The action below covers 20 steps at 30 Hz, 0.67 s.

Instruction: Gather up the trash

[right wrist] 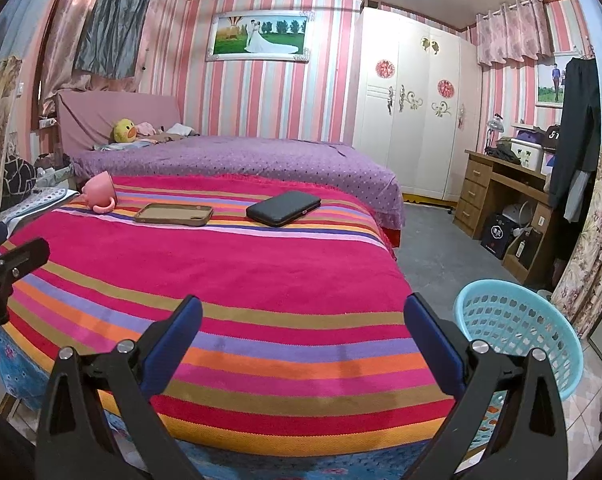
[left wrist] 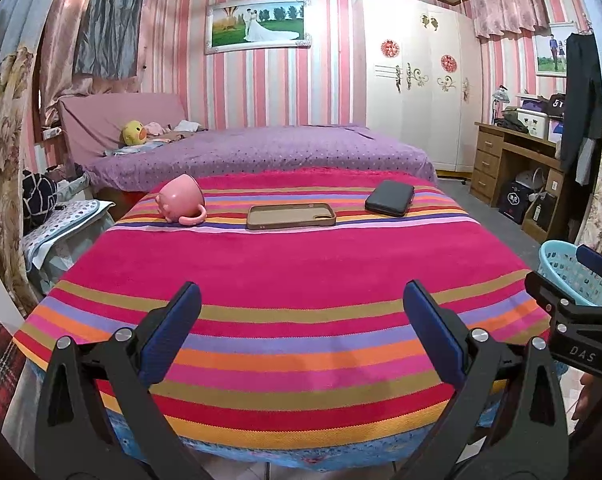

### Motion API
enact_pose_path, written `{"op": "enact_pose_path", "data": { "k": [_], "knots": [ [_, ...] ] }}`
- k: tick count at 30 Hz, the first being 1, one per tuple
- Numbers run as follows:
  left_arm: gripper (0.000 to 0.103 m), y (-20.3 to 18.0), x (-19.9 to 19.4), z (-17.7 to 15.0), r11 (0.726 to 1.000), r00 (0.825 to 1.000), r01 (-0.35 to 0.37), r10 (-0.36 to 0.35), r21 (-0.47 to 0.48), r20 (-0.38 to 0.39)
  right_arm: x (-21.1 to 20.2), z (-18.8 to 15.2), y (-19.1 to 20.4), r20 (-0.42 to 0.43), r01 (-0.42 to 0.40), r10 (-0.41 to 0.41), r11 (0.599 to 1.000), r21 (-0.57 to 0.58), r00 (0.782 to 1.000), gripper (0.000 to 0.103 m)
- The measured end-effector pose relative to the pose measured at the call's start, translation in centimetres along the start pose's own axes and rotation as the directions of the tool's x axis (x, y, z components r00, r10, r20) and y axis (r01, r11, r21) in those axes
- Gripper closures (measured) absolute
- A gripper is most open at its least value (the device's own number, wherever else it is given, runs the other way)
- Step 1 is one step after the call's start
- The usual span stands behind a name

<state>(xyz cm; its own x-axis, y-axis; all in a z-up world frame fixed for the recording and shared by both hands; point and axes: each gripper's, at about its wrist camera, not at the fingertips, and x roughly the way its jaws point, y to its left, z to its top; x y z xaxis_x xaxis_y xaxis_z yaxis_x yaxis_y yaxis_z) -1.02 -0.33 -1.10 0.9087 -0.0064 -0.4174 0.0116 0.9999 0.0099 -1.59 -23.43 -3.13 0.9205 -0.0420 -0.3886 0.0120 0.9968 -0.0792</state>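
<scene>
Left wrist view: left gripper [left wrist: 301, 332] jaws wide apart, empty, above striped bench [left wrist: 293, 264]. Pink mug [left wrist: 179, 199] tipped on side, phone case [left wrist: 291, 216] flat beside it, dark wallet [left wrist: 389, 198] further right. No obvious trash seen.

Right wrist view: right gripper [right wrist: 303, 340] jaws apart, empty. Blue basket [right wrist: 519, 330] on floor just beside bench. Case judged light, flexible; pinch by rim.

Three items lie in a row across the far part of the desk [left wrist: 285, 264]: mug [left wrist: 179, 199] on its side at left, phone case [left wrist: 291, 216] centre, wallet [left wrist: 389, 198] right. The bed [left wrist: 261, 152] lies behind the desk. A basket [right wrist: 519, 330] stands on the floor, lower right, beside the desk.
</scene>
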Motion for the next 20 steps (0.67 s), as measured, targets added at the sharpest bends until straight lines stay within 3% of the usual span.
{"op": "enact_pose_path", "data": {
  "k": [20],
  "knots": [
    [0.005,0.18,0.31,-0.60,0.999,1.000,0.006,-0.006,-0.038,-0.006,-0.46,0.53,-0.36,0.036,0.022,-0.022,1.000,-0.011,0.999,0.005]
  ]
}}
